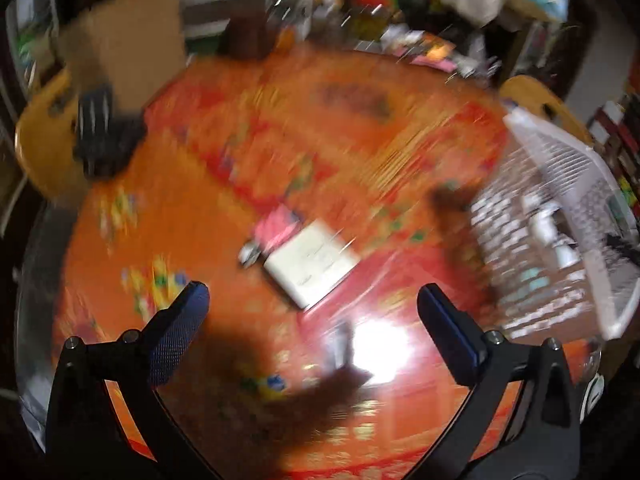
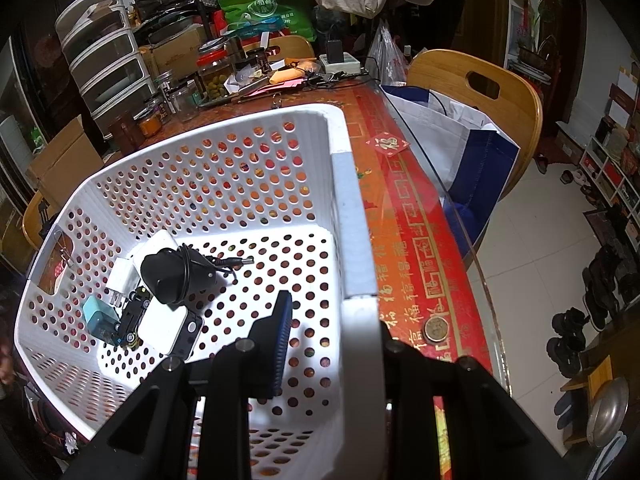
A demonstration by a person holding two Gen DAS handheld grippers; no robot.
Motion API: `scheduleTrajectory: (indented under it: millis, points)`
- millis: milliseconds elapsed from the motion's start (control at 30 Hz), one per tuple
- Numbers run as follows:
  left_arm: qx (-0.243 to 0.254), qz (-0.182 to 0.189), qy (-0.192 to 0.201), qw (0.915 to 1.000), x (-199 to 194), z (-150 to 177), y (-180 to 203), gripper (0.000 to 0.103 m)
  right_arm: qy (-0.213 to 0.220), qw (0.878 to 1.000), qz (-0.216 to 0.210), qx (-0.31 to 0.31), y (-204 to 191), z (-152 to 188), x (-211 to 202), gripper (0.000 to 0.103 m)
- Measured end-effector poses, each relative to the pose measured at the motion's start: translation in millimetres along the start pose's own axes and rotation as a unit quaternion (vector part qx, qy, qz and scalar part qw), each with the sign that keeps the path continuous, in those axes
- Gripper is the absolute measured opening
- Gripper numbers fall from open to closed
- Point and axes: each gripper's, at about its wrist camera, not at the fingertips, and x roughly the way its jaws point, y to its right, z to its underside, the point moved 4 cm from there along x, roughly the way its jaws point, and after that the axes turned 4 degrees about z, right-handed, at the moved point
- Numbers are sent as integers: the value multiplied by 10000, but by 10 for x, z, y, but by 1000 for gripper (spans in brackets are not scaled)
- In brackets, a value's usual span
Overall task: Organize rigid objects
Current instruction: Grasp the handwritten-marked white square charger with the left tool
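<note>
The left wrist view is motion-blurred. My left gripper (image 1: 314, 304) is open and empty above the orange-red table. A white flat box (image 1: 312, 266) lies just ahead of it, with a pink item (image 1: 276, 226) and a small metallic piece (image 1: 250, 254) beside it. The white perforated basket (image 1: 560, 216) stands to the right. My right gripper (image 2: 332, 320) is shut on the basket's right wall (image 2: 356, 248), one finger inside and one outside. Inside the basket lie a black power adapter (image 2: 176, 276), white chargers (image 2: 168, 328) and a teal block (image 2: 98, 318).
The table's far edge is crowded with jars (image 2: 216, 72), a power strip (image 2: 340, 62) and papers. Wooden chairs (image 2: 476, 88) stand around the table, one with a white-blue bag (image 2: 460, 140). A coin (image 2: 436, 328) lies beside the basket. A black object (image 1: 104, 136) sits at the left table edge.
</note>
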Motion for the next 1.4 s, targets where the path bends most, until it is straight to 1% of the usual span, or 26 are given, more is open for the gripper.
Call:
scheduleTrajectory:
  millis: [67, 100, 167, 267, 367, 533, 600, 633, 667, 700, 767, 800, 967, 1067, 1133, 1233, 1400]
  points:
    - [-248, 67, -153, 9996, 229, 99, -74, 103, -23, 10000, 13, 2, 2, -4, 4, 27]
    - [-298, 83, -182, 9994, 317, 116, -75, 103, -35, 10000, 21, 7, 2, -3, 6, 27]
    - [-268, -27, -173, 9995, 459, 146, -19, 103, -46, 10000, 34, 20, 3, -8, 6, 27]
    - [-169, -253, -132, 9995, 561, 136, 61, 103, -51, 10000, 41, 33, 9, -10, 4, 27]
    - [-220, -387, -88, 9990, 631, 93, 140, 103, -65, 10000, 58, 27, 14, -7, 5, 27]
    - [-347, -620, -60, 9975, 738, 0, 120, 103, -71, 10000, 50, 16, 20, -13, 6, 27]
    - [-374, -657, -10, 9971, 744, -21, 111, 101, -76, 10000, 51, 12, 19, -14, 6, 27]
    - [-377, -659, 18, 9971, 739, -27, 116, 96, -75, 10000, 52, 9, 14, -16, 4, 27]
    - [-369, -657, 58, 9971, 726, -30, 113, 87, -74, 10000, 51, 8, 14, -17, 4, 27]
    - [-360, -656, 96, 9971, 717, -38, 119, 82, -72, 10000, 51, 8, 14, -16, 3, 27]
    - [-350, -657, 170, 9971, 688, -48, 124, 62, -62, 10000, 42, 8, 11, -23, -1, 27]
    - [-338, -653, 208, 9971, 683, -55, 133, 61, -55, 10000, 37, 4, 7, -27, -3, 27]
    - [-307, -667, 331, 9968, 663, -34, 146, 61, -37, 10000, 15, 1, -6, -31, -9, 27]
    - [-331, -586, 418, 9969, 613, 23, 149, 60, -41, 10000, 18, -1, -3, -28, -9, 27]
    - [-288, -517, 570, 9966, 511, 82, 172, 60, -41, 10000, 15, -2, -3, -28, -9, 27]
    - [-90, -522, 910, 9944, 281, 166, 223, 60, -48, 10000, 25, -8, -7, -27, -11, 27]
    - [88, -454, 1172, 9920, 36, 246, 257, 60, -47, 10000, 38, 4, 0, -18, -10, 27]
